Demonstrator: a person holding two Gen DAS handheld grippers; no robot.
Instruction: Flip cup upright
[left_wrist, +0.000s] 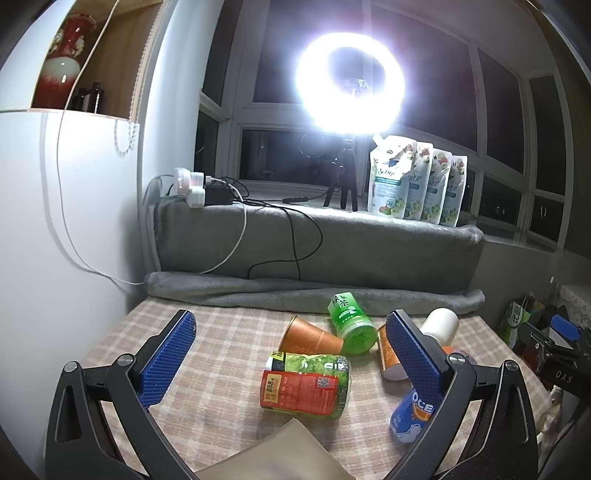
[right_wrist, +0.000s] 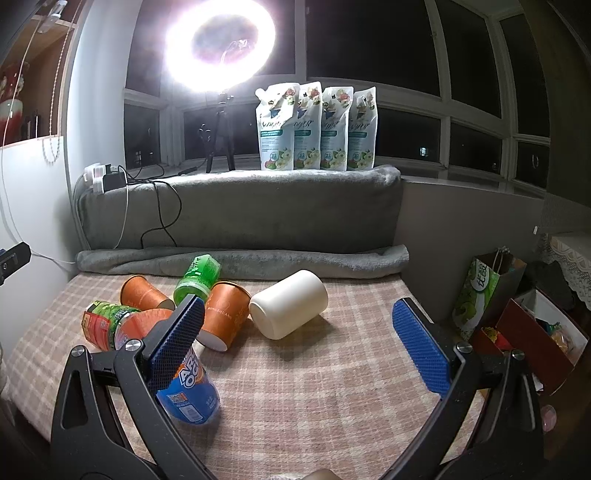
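Several cups lie on their sides on the checked tablecloth (right_wrist: 314, 387). A white cup (right_wrist: 290, 309) lies in the middle; it also shows in the left wrist view (left_wrist: 441, 322). Two orange paper cups (right_wrist: 225, 314) (right_wrist: 144, 293) lie beside a green cup (right_wrist: 197, 275). A green and red cup (left_wrist: 308, 384) and a blue cup (right_wrist: 192, 391) lie nearer. My left gripper (left_wrist: 290, 354) is open and empty above the green and red cup. My right gripper (right_wrist: 295, 332) is open and empty, just short of the white cup.
A grey blanket roll (right_wrist: 243, 258) and a padded ledge (right_wrist: 240, 206) bound the table's far edge. Refill pouches (right_wrist: 317, 129) and a ring light (right_wrist: 221, 44) stand on the sill. A gift bag (right_wrist: 484, 295) and boxes (right_wrist: 535, 339) sit off the right edge. Cables (left_wrist: 280, 236) hang at the back left.
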